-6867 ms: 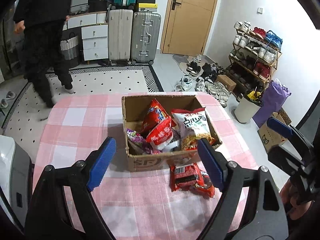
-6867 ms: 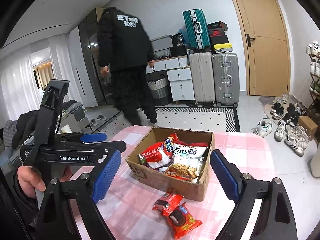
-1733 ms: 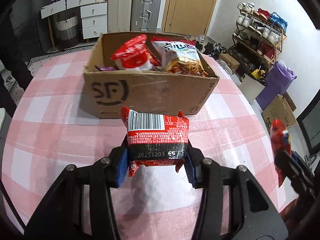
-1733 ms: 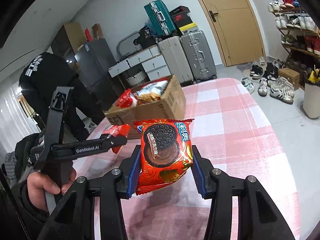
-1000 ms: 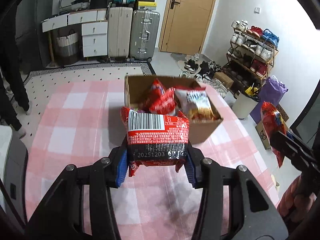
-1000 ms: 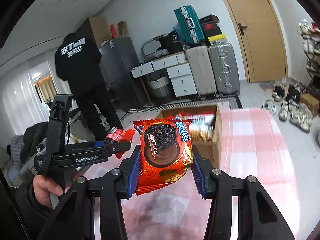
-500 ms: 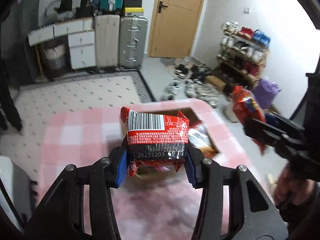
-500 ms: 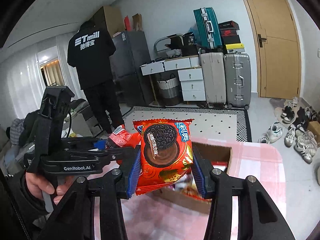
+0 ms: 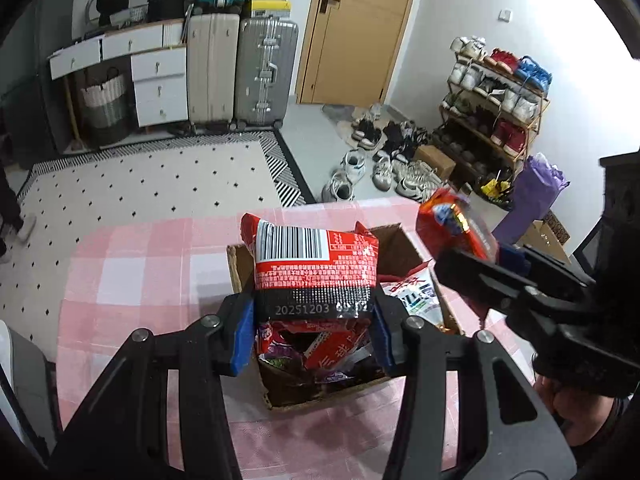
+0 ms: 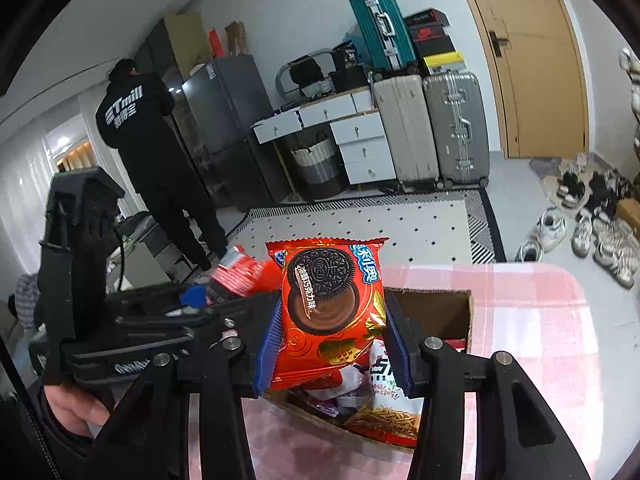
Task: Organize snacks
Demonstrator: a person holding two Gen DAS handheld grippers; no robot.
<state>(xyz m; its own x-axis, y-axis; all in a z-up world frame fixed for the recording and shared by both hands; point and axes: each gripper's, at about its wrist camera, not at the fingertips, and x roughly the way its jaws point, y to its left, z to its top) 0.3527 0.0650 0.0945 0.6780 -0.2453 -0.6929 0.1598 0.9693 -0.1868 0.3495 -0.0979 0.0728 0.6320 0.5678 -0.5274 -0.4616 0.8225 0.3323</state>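
The bench (image 9: 132,264), covered in a pink and white checked cloth, carries an open brown cardboard box (image 9: 394,242) holding several snack packets, among them a white and red noodle-snack bag (image 10: 390,408). Both claws hang above the box. The left claw (image 9: 316,320) is clenched on a red foil snack packet with a barcode panel (image 9: 316,264), gripped at its sides between the blue pads and held upright over the box. The right claw (image 10: 332,340) is clenched on an orange-red chocolate sandwich-biscuit packet (image 10: 330,304), likewise pinched at both edges and upright over the near part of the box. A person in dark clothing (image 10: 148,152) stands at the grey refrigerator (image 10: 228,112), well apart from the bench.
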